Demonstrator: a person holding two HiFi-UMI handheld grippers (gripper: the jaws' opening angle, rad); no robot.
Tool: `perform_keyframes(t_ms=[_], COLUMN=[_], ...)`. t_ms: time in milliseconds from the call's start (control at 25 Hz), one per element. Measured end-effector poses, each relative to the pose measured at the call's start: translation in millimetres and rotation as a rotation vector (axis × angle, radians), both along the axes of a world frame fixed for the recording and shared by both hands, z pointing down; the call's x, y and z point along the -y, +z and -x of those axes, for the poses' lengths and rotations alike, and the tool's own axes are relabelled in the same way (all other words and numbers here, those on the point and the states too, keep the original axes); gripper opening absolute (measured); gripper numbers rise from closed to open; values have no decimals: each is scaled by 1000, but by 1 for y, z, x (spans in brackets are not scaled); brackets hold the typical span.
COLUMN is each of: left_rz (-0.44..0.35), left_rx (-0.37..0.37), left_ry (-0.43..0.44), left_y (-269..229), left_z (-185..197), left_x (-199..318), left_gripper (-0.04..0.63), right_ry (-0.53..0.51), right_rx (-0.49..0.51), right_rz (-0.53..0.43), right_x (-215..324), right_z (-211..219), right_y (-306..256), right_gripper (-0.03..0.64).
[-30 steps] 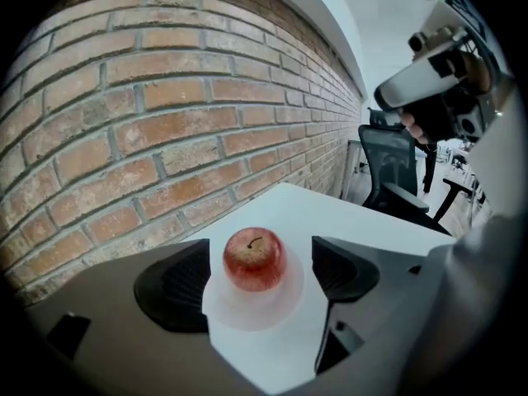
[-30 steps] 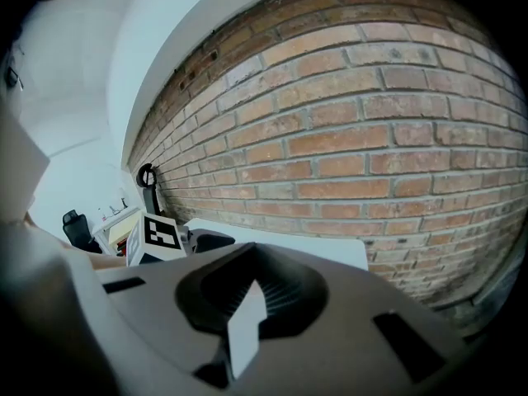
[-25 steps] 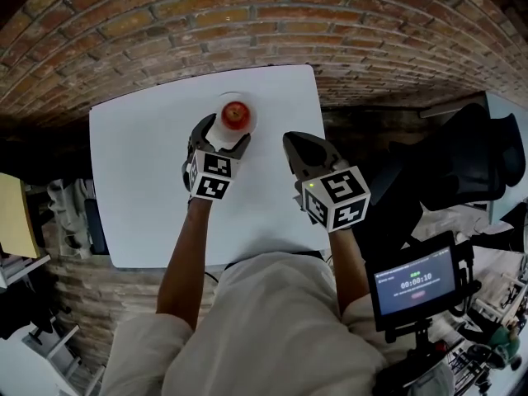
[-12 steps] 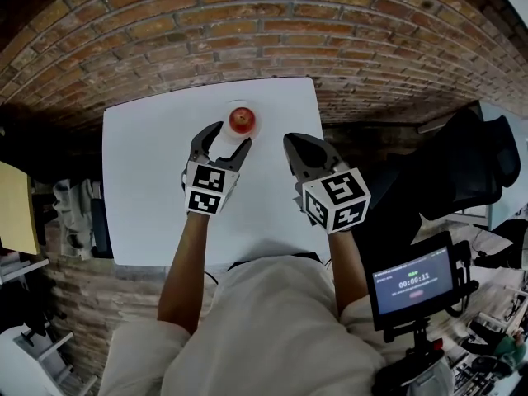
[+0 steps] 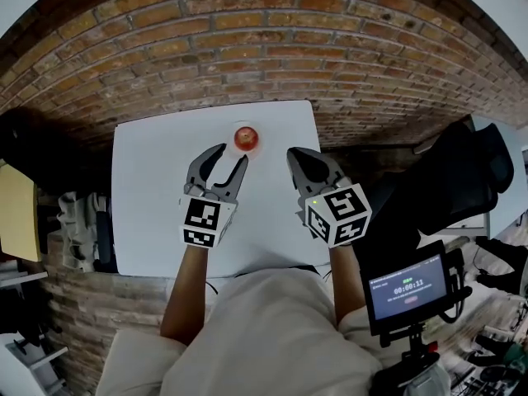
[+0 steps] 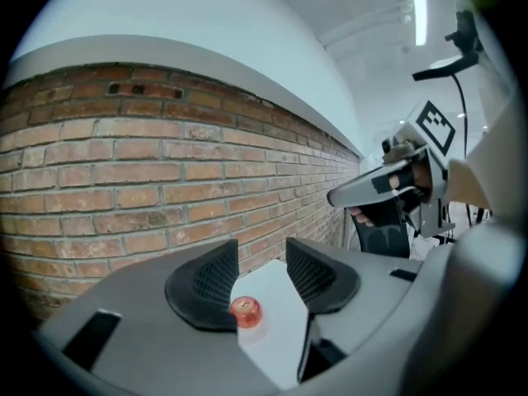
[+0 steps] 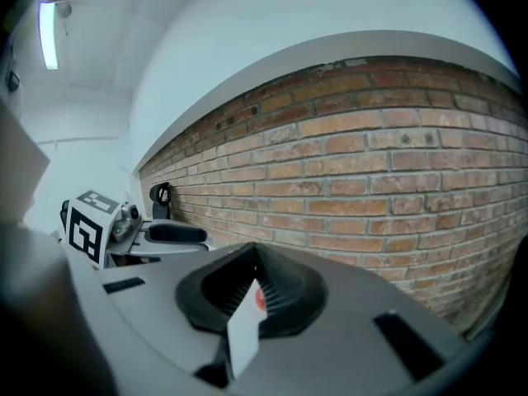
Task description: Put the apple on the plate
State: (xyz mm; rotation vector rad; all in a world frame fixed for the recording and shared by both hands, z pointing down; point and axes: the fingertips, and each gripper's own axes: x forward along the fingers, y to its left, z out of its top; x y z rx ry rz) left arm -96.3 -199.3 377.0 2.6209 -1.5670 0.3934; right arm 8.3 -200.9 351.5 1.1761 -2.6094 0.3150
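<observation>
A red apple rests on a small white plate near the far edge of the white table. My left gripper hovers above the table, just short of the apple; its jaws are closing with nothing between them. In the left gripper view the apple shows far below, past the left gripper. My right gripper hangs to the right, shut and empty. In the right gripper view the apple peeks through the slit below the tips of the right gripper.
A brick wall runs right behind the table's far edge. A black office chair stands to the right. A small screen on a stand is at the lower right. Shelving and a yellow sheet sit at the left.
Both grippers have lifted and drawn back from the plate, the left one more. The left jaws have narrowed. The apple has stayed on the plate.
</observation>
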Motion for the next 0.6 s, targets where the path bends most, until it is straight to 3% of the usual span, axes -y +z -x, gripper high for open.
perform_keyframes(t_ms=[200,600], left_rz=[-59,-174], left_rx=[-24,-37], left_ry=[-69,-100], left_y=[-34,-86], left_z=[12,12], left_x=[-9,-27], left_gripper=[82,8], right_ry=[-4,-13], right_rx=[13,34], right_rz=[-45,-134], right_x=[-8,-21], right_z=[0,-4], right_y=[-20,-54], right_gripper=[3,3])
